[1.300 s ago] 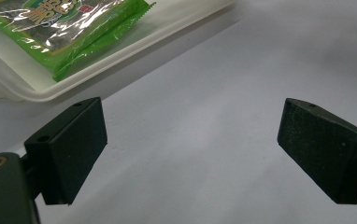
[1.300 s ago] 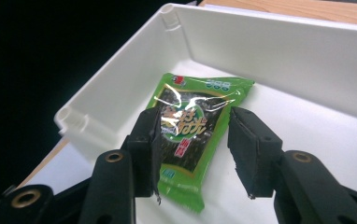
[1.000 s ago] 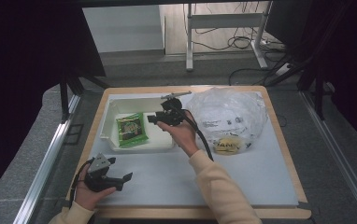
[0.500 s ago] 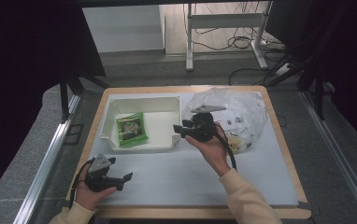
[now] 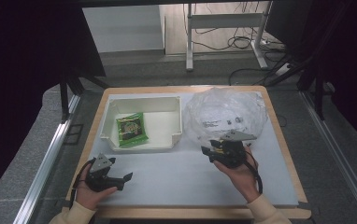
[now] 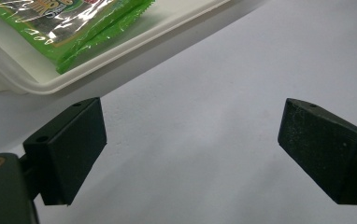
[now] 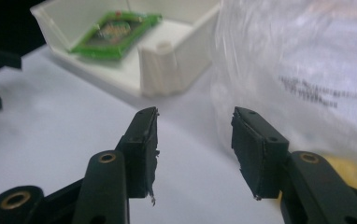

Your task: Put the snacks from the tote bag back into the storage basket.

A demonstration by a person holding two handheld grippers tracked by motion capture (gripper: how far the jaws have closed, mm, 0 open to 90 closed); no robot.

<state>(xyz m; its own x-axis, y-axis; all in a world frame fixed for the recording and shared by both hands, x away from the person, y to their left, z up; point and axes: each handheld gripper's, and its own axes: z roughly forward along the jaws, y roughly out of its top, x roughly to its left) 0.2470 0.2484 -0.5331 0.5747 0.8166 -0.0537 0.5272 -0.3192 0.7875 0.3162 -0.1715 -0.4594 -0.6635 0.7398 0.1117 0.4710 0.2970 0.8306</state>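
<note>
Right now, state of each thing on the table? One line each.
Snack packet: lying flat inside the tray, sealed.
White tray: upright on the table, one packet in it.
Clear plastic bag: crumpled, lying beside the tray, something yellow inside at its near edge.
Left gripper: open, empty, resting low on the table.
Right gripper: jaws apart and just been opening, nothing between them, at the bag's near edge.

Left tool [image 6: 193,154] jaws wide apart, nothing between them, hovering low over white tabletop [image 6: 214,93]. Upper left: white tray [image 6: 88,63] rim, green snack packet [image 6: 74,23] lying inside, clear wrapper edge against the rim.
</note>
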